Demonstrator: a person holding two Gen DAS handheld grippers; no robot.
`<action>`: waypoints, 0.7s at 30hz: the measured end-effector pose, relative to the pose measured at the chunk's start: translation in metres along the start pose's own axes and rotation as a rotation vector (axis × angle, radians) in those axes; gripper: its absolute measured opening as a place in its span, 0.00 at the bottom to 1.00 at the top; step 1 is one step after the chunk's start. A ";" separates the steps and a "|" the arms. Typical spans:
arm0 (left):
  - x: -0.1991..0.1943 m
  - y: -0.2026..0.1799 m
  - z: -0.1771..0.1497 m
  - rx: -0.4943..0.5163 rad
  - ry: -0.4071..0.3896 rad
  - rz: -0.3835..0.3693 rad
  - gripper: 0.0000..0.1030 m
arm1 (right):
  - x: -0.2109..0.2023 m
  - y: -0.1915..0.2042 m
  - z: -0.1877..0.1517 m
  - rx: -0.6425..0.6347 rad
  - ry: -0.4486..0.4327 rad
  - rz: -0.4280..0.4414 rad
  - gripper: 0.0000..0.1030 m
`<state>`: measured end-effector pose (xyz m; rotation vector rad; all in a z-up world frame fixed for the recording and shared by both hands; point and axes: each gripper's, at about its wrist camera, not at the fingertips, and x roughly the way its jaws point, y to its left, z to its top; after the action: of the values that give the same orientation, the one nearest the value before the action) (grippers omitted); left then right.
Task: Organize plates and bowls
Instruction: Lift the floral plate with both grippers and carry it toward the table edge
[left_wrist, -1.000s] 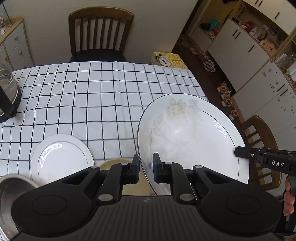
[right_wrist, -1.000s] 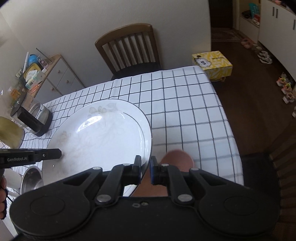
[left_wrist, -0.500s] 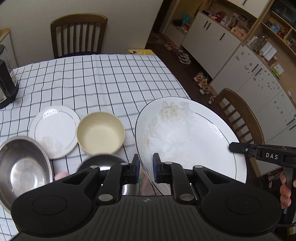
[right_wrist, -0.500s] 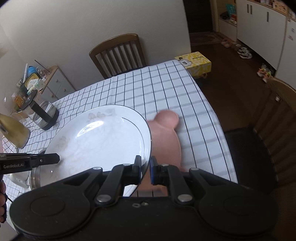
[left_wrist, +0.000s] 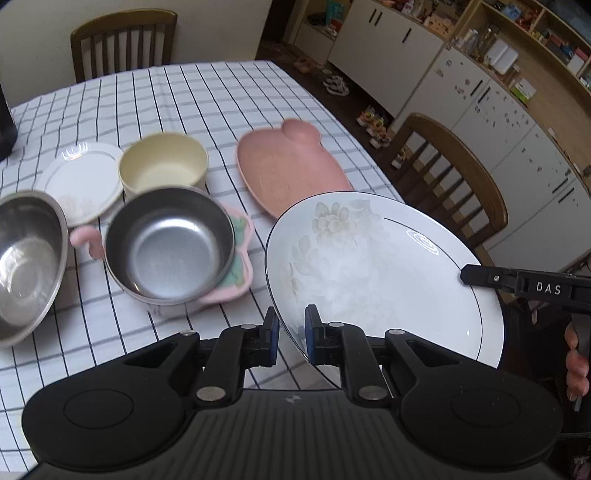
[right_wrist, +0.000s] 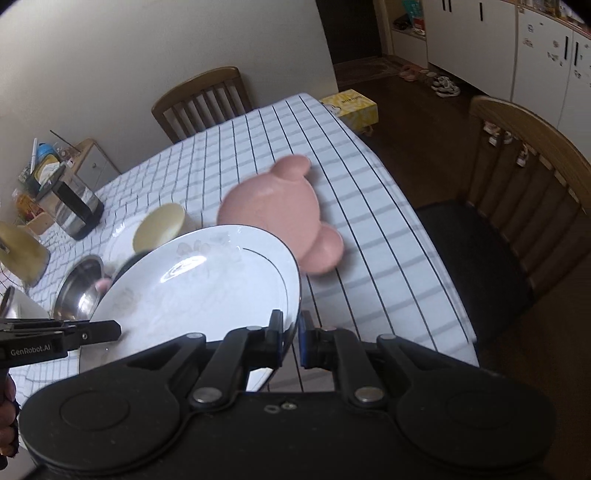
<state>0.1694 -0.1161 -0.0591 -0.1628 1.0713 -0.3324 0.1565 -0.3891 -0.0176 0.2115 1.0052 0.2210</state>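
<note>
The large white plate (left_wrist: 384, 273) is held in the air above the near right corner of the table (left_wrist: 207, 92), tilted, clear of the cloth. The left gripper (left_wrist: 291, 334) pinches its near rim; the right gripper (right_wrist: 291, 338) pinches the opposite rim, each pair of jaws pressed onto the edge. The plate is glazed white with a thin dark line inside the rim and a pale flower print across its well.

Judgement: it is stiff, fairly heavy ceramic, slippery under the pads and liable to chip or break if dropped; the rim is the only workable hold, and two opposed holds suit it.

On the table lie a pink bear-shaped plate (left_wrist: 288, 173), a cream bowl (left_wrist: 162, 166), a small white plate (left_wrist: 83, 181) and two steel bowls (left_wrist: 170, 240).
</note>
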 end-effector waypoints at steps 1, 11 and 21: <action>0.003 0.000 -0.006 -0.001 0.010 -0.002 0.12 | 0.000 -0.003 -0.007 0.007 0.002 -0.001 0.09; 0.036 0.004 -0.049 0.029 0.054 0.022 0.12 | 0.029 -0.023 -0.062 0.036 0.052 -0.009 0.09; 0.054 0.013 -0.066 0.036 0.049 0.045 0.12 | 0.057 -0.029 -0.083 0.030 0.090 0.013 0.09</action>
<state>0.1375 -0.1205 -0.1384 -0.0991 1.1148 -0.3162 0.1177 -0.3948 -0.1144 0.2368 1.0967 0.2289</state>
